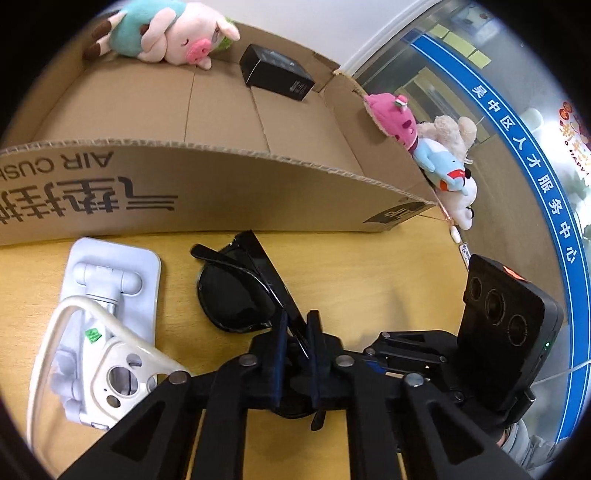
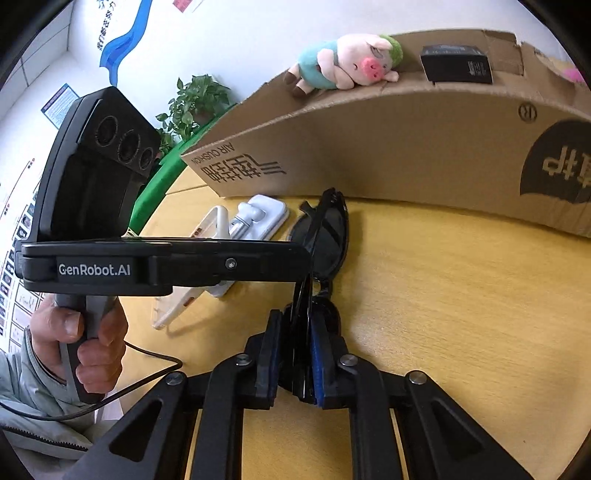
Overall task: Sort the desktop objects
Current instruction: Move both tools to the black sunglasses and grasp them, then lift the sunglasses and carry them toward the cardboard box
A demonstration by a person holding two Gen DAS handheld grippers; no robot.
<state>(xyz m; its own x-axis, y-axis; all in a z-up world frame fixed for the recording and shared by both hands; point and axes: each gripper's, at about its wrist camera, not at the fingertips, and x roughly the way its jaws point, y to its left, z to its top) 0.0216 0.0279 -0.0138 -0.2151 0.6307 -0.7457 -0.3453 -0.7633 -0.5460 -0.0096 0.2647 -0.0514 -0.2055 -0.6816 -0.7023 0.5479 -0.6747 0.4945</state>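
My left hand-held gripper (image 1: 297, 332) is clamped on a folded temple arm of the black sunglasses (image 1: 236, 291), and my right hand-held gripper (image 2: 293, 350) is closed on the other end of the same pair, its pads pinching the frame there. The sunglasses lie partly on the yellow counter (image 2: 461, 295), just in front of the cardboard box (image 1: 184, 192), one lens resting on the wood. I cannot tell whether they have lifted clear at all. Inside the box a plush pig (image 1: 173, 33) and a small black carton (image 1: 275, 72) already lie on the bottom, so I judge the sorting is partly done. More soft toys (image 1: 436, 147) hang over the box's far corner. On the counter beside the sunglasses a white phone stand (image 1: 110, 280) waits with a cream phone case (image 1: 118, 380) propped on it, both untouched. What remains, as I see it, is carrying the sunglasses over the box wall, then dealing with the stand and the case.
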